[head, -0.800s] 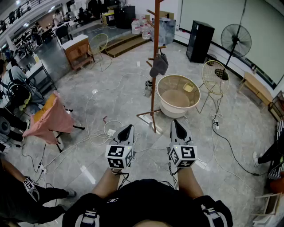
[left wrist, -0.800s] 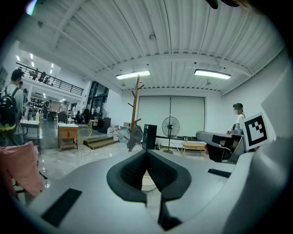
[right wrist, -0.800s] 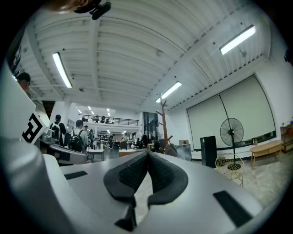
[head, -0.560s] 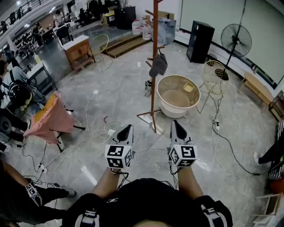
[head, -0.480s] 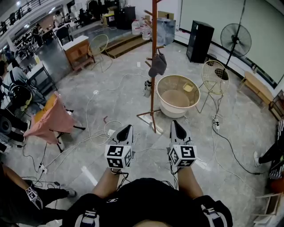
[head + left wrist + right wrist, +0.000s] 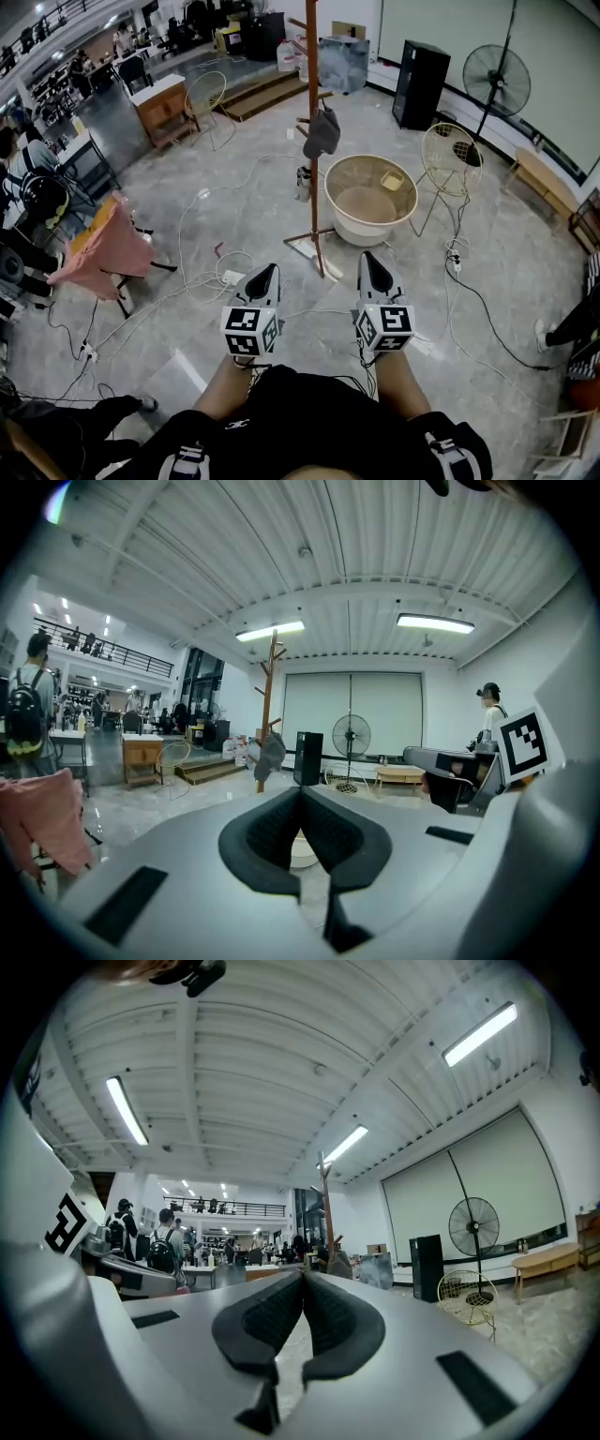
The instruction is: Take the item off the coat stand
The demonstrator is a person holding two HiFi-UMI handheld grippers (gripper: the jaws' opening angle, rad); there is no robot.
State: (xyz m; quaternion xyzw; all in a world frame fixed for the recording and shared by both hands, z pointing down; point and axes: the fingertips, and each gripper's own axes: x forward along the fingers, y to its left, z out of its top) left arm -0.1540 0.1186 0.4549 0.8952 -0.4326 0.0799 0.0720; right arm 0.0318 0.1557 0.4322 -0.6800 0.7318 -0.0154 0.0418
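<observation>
The task has not really begun. The dark grey cap (image 6: 322,133) hangs from a peg partway up the wooden coat stand (image 6: 312,178), which rises from crossed feet on the grey stone floor (image 6: 234,202). Beside it is a big beige basin (image 6: 370,202).

Both tools are held low in front of the person, well apart from the stand and side by side. The left hand-held gripper (image 6: 264,273) has its jaws pressed together with nothing between them. The right hand-held gripper (image 6: 372,266) is closed just as tight and is also empty. In the left gripper view the cap shows small and far off above the closed pads, so I judge the approach is only starting.

Nearly everything is left to do. The person has to come up to the stand, raise one gripper to the height of the peg and open its jaws. The jaws then close on the cap's fabric and lift it up and off the peg. The loose cables (image 6: 202,281) across the floor between the person and the stand look like a tripping risk on the way.

No brand, label or text can be read. The only printed marks are the black-and-white square markers on each gripper's cube. A small white print on the person's black top (image 6: 281,422) is too tiny to make out.
</observation>
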